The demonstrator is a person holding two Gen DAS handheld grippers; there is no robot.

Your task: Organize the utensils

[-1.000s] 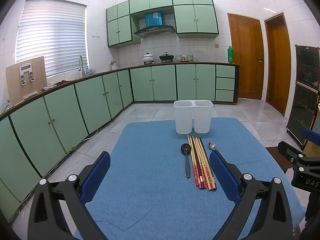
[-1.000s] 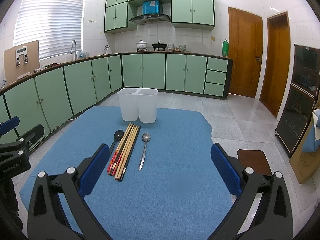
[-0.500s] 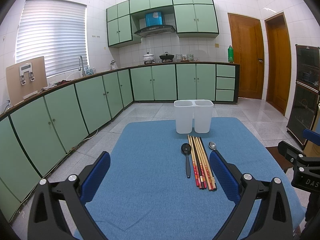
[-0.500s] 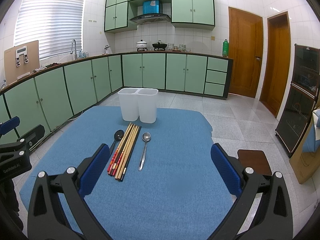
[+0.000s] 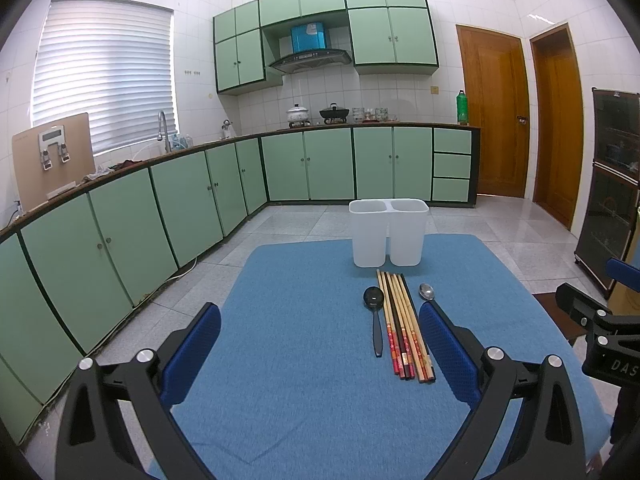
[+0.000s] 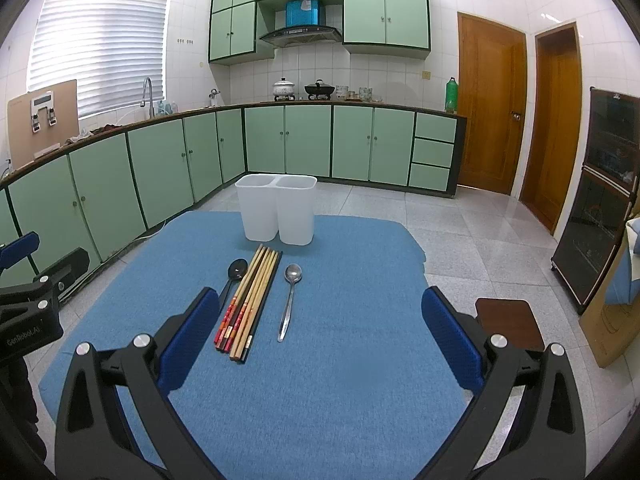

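Note:
A white two-compartment holder stands at the far end of the blue table. In front of it lies a row of utensils: a black spoon, several chopsticks side by side, and a metal spoon. My left gripper hovers open over the near table, left of the utensils, its right finger covering the metal spoon's handle. My right gripper is open, nothing between its fingers, with the utensils near its left finger.
The blue cloth-covered table has edges close on both sides, with tiled floor beyond. Green cabinets run along the left and back. A brown stool stands right of the table. Each gripper shows in the other's view at the frame edge.

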